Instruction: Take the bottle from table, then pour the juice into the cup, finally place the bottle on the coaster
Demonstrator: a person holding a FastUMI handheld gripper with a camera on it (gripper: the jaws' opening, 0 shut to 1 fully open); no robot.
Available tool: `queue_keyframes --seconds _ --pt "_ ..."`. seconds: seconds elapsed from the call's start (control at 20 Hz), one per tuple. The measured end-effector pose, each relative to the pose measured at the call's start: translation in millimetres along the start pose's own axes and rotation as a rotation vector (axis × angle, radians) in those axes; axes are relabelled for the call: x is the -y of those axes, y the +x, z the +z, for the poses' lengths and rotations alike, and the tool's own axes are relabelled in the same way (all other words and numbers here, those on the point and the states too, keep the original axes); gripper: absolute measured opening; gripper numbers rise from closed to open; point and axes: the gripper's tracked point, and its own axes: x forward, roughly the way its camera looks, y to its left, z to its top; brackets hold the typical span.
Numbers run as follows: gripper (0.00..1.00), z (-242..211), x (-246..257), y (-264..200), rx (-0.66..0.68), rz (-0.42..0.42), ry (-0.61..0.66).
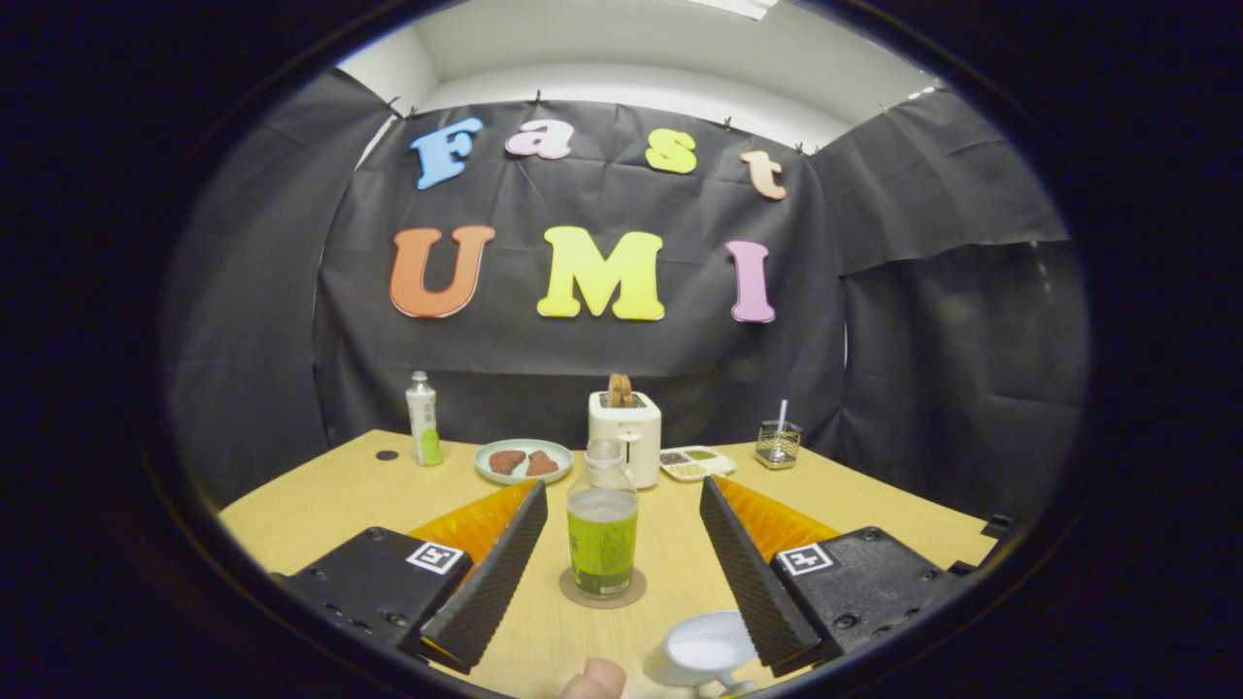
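From the gripper view, the gripper [614, 553] hangs over the near part of the wooden table [320, 505] with its two fingers spread wide and holding nothing. Between them, touching neither, the bottle [602, 519] stands upright on a round coaster [603, 590]; it has no cap on its neck and green juice fills its lower part. Close to the near edge of the table, just beside the right finger, sits a small white cup [709, 646], and a fingertip [594, 680] of a person pokes up next to it. Along the far edge, against the black cloth wall, stand a second, capped bottle [423, 419] toward the far left corner, a pale plate [523, 460] with two brown pieces of food, a white toaster [625, 425] with toast sticking up, a small divided tray [696, 462] and a glass holder [778, 443] with a stick in it. A small dark disc [387, 454] lies just left of the capped bottle.
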Motion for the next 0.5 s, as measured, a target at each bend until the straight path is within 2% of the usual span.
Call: queue_keyframes --seconds 0.1,0.2,0.5 --pt "1.0 -1 6 -22 -0.008 -0.003 -0.019" --pt "1.0 3 0 -42 -0.027 0.05 -0.015" --pt "1.0 52 32 -118 0.018 0.06 0.0"
